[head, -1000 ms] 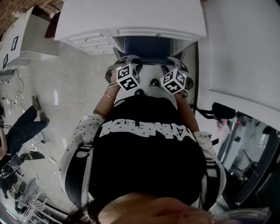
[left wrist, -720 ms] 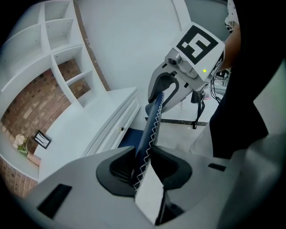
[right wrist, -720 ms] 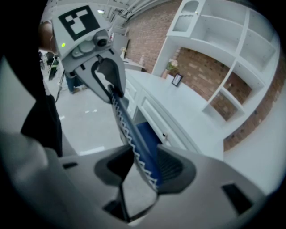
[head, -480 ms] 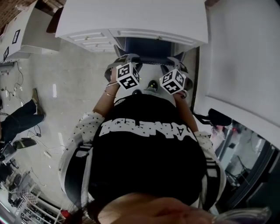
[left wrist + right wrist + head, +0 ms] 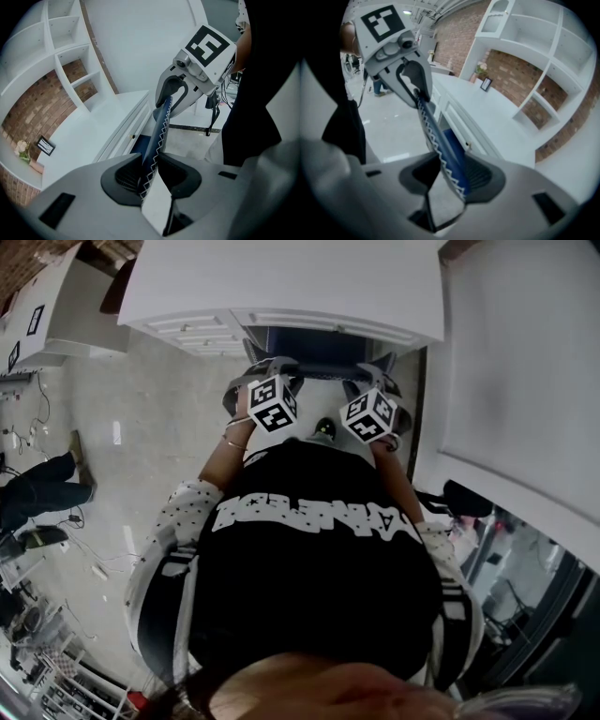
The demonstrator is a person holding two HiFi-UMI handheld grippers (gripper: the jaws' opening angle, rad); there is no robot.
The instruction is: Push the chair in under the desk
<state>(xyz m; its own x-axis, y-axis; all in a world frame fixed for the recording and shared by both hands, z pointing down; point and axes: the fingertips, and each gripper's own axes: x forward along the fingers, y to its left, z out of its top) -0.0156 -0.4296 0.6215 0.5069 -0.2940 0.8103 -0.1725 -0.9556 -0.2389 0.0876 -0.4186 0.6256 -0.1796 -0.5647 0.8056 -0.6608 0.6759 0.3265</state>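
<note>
Blue padding edged with white zigzag stitching is running through both pairs of jaws: it is the top edge of the chair point(image 5: 158, 133) backrest. The left hand-held gripper point(image 5: 152, 165) is clamping this edge, its dark pads pressing on either side of the padding. The right hand-held gripper point(image 5: 449, 171) is clamping the same edge further along, and each gripper view is showing the other gripper biting the far end of the backrest.

From the head view, the chair point(image 5: 311, 341) is standing straight in front of the person, between the person's body and the white tabletop point(image 5: 281, 282). Its blue part is showing just under the tabletop's front edge, in the opening beside the drawers point(image 5: 187, 322). Both marker cubes are sitting side by side just behind the backrest, with the person's forearms reaching down to them.

Behind the tabletop point(image 5: 497, 112), white shelves point(image 5: 534, 47) are standing against a brick wall point(image 5: 459, 33), and a small picture frame point(image 5: 486, 84) is leaning near a bunch of flowers point(image 5: 480, 69). Another person's legs point(image 5: 37, 486) are showing on the pale floor point(image 5: 169, 427) at the far left.
</note>
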